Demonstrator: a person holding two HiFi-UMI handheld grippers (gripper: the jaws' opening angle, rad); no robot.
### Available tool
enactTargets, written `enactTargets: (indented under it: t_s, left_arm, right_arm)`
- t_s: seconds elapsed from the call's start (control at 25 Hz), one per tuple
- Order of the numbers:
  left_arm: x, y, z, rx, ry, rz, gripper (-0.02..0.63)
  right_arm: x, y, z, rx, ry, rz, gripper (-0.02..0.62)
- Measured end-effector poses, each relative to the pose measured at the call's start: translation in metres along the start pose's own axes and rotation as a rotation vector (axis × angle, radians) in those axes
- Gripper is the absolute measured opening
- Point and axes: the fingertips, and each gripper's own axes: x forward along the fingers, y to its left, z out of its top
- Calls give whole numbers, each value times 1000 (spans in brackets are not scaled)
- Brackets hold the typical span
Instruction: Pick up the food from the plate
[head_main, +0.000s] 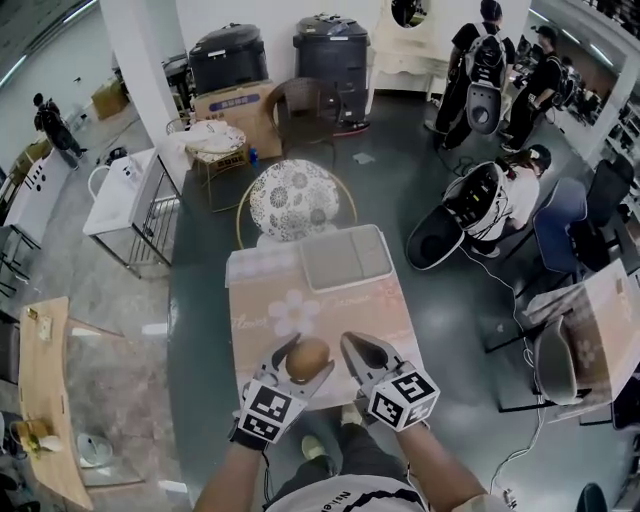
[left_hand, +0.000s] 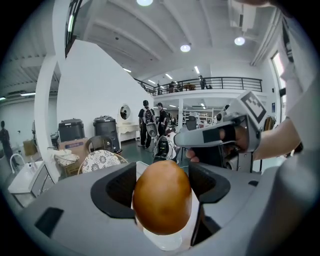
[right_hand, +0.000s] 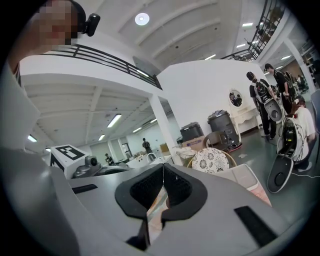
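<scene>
Both bare forearms come in from 6 o'clock of the head view, the left forearm (head_main: 232, 472) and the right forearm (head_main: 443, 475) close together. The left gripper (head_main: 308, 352) points toward 1 o'clock, its jaws clamped on either side of a brown egg-shaped food (left_hand: 162, 200). The right gripper (head_main: 352, 345) points toward 11 o'clock, jaws pressed together with nothing between them. The two grippers' tips are near each other but apart.

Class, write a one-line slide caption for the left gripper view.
The left gripper grips a brown, egg-shaped food item between its two fingers.
</scene>
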Motion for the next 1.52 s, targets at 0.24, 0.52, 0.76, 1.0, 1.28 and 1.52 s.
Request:
enactTargets:
  t_s: [0.24, 0.52, 0.76, 1.0, 1.28, 1.52]
  left_arm:
    - [-22, -10, 31, 8, -30, 11, 324]
    - [-43, -25, 64, 18, -83, 19, 324]
    - [-53, -40, 78, 14, -118, 20, 324]
    - [-60, -43, 85, 8, -135, 32, 324]
    - [-65, -41, 83, 7, -137, 40, 324]
    - [-67, -39, 81, 14, -138, 46, 324]
  right_arm:
    - [-10, 9, 18, -26, -22, 9, 15]
    - [-22, 24, 40, -75, -35, 23, 15]
    - [-35, 31, 49, -96, -45, 28, 15]
    - [-39, 36, 51, -129, -35, 23, 14]
    - [-39, 39, 55, -140, -43, 7, 14]
    - [-39, 41, 54, -148, -45, -2, 14]
